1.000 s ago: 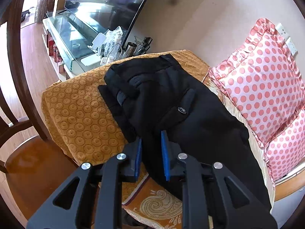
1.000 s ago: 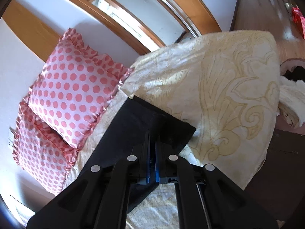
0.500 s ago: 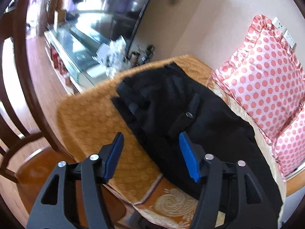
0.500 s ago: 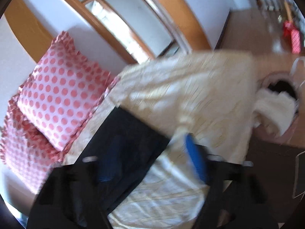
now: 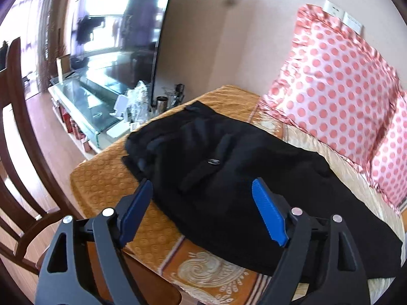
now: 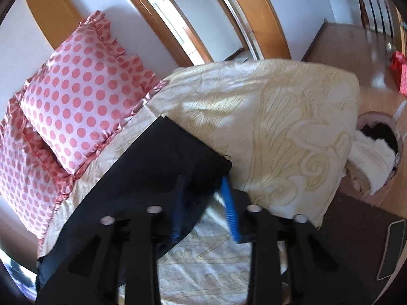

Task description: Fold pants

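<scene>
Black pants point(image 5: 229, 152) lie flat along a cushioned seat, waist end on the orange cover point(image 5: 101, 185), a button showing on a back pocket. My left gripper point(image 5: 201, 185) hovers over the waist part, its jaws wide and opening, with nothing pinched between the blue pads. In the right wrist view the leg end of the pants point(image 6: 152, 167) lies on cream fabric. My right gripper point(image 6: 203, 180) is at the cuff's near corner, jaws closing, with the corner of the fabric between the pads and a gap still showing.
Pink polka-dot pillows point(image 5: 338, 96) point(image 6: 81, 101) line the wall side. A cream quilt point(image 6: 279, 127) lies bunched beyond the cuff. A TV point(image 5: 114, 25) and a glass stand point(image 5: 89, 106) sit past the waist end, a wooden chair point(image 5: 23, 178) at left. A basket with white cloth point(image 6: 374, 157) is on the floor.
The left gripper let go of the pants' near edge, opened wide and lifted back. The right gripper opened from its shut grip on the cuff, then narrowed again around the cuff corner.
</scene>
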`<state>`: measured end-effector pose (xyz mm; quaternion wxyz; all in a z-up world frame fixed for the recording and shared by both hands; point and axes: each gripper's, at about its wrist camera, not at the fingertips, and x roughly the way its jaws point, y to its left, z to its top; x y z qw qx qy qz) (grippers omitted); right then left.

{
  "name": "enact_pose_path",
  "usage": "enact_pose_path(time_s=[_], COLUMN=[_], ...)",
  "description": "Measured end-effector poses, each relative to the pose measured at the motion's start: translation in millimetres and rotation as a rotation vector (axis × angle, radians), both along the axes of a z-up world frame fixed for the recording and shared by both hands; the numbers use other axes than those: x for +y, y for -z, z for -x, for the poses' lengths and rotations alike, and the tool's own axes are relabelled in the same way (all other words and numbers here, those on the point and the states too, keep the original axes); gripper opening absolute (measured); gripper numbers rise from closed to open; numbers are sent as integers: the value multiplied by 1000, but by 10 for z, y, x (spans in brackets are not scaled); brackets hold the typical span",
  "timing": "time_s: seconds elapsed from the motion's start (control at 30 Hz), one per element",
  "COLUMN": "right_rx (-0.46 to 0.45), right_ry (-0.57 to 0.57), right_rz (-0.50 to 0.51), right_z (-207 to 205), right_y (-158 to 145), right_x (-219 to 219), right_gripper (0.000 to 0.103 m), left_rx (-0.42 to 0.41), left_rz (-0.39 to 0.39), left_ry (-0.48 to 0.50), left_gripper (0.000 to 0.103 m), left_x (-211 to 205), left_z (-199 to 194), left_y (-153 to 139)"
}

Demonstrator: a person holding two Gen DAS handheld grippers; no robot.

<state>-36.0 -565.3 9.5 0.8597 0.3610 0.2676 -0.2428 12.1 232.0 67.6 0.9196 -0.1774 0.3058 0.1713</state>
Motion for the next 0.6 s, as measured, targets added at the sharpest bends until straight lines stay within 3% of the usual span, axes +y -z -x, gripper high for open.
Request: enact_pose_path(time_s=[0.1, 0.37, 0.6], right_rx=[1, -101, -265], right_ry=[-12, -103, -376], right_rz=[27, 174, 191], right_z=[-27, -199, -679], right_y=[-1, -467, -1032], right_x=[28, 339, 1087], right_gripper=[13, 10, 10], left_rx=[4, 15, 13], left_rz=[-7, -1, 18], left_ry=[30, 45, 51], left_gripper=[81, 83, 84], left_x=[-79, -102, -97], left_z=[-48, -80, -73], left_y=[10, 80, 134])
